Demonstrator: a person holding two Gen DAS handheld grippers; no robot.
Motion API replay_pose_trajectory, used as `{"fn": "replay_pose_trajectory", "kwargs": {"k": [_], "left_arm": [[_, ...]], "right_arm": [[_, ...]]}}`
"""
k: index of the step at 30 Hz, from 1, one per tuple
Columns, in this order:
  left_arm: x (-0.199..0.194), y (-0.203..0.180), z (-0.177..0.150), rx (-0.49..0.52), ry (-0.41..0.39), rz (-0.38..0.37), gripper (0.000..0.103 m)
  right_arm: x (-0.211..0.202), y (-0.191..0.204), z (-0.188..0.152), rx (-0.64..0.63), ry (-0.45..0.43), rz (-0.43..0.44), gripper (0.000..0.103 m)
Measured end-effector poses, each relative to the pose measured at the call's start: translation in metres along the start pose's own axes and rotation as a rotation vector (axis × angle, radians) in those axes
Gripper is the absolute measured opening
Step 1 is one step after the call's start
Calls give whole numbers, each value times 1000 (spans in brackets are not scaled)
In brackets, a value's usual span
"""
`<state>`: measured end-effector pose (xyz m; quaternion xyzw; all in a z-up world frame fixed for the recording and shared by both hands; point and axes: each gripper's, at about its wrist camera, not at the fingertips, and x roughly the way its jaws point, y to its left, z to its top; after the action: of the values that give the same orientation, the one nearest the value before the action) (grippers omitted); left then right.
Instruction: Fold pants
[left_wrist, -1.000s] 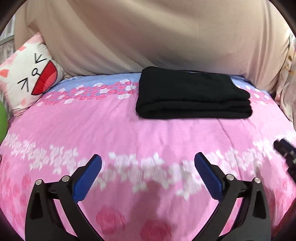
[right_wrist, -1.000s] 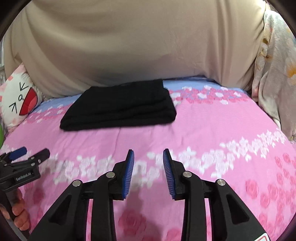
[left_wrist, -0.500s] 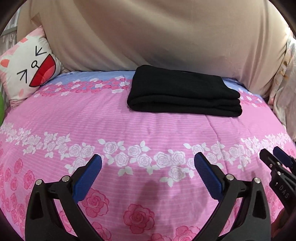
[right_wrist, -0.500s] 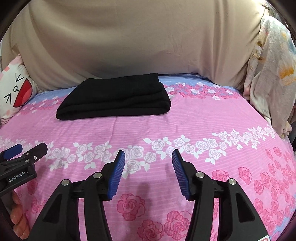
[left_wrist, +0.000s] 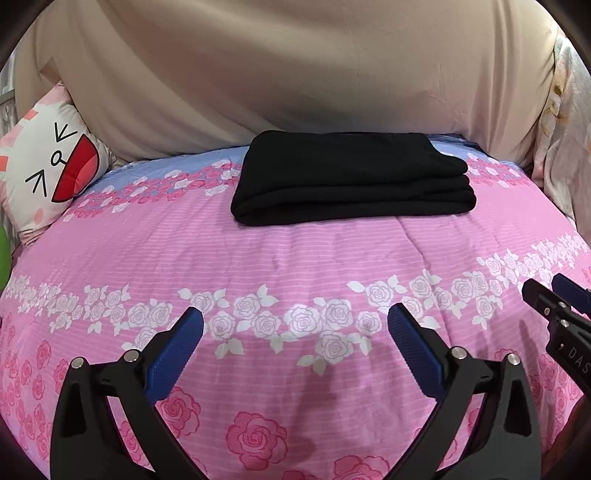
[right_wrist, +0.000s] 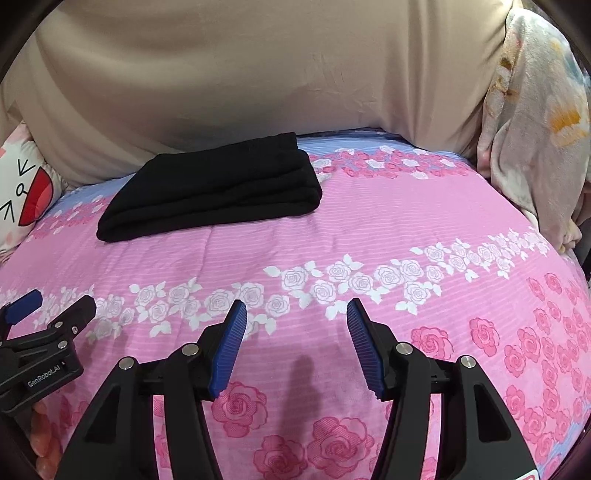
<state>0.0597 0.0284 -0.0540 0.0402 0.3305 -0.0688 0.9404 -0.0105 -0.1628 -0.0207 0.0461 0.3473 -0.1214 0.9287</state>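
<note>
The black pants (left_wrist: 351, 181) lie folded in a neat rectangular stack at the far side of the pink floral bed cover (left_wrist: 295, 266). They also show in the right wrist view (right_wrist: 218, 192), far left of centre. My left gripper (left_wrist: 295, 325) is open and empty, well short of the pants above the cover. My right gripper (right_wrist: 295, 317) is open and empty too, also well back from the pants. Each gripper shows at the edge of the other's view: the right one (left_wrist: 554, 299) and the left one (right_wrist: 48, 306).
A beige sheet (left_wrist: 295, 74) hangs behind the bed. A white cat-face pillow (left_wrist: 55, 166) sits at the far left. A pale floral blanket (right_wrist: 535, 129) hangs at the right edge. Something green (left_wrist: 4, 254) shows at the left border.
Both grippers have pulled back from the folded pants, showing more of the bed cover. The right gripper's jaws have opened from nearly closed to wide. The pants have stayed put.
</note>
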Motion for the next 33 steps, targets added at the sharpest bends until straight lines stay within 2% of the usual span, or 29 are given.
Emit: {"fn": "replay_pose_trajectory", "kwargs": {"k": [8,33], "left_arm": [[2,1,0,-5,8,4,98],[0,1,1,-6,-1,15,98]], "right_arm": [[4,13,-2,-62,15,-39,56],[5,14,-2,-60,18,-44,57]]}}
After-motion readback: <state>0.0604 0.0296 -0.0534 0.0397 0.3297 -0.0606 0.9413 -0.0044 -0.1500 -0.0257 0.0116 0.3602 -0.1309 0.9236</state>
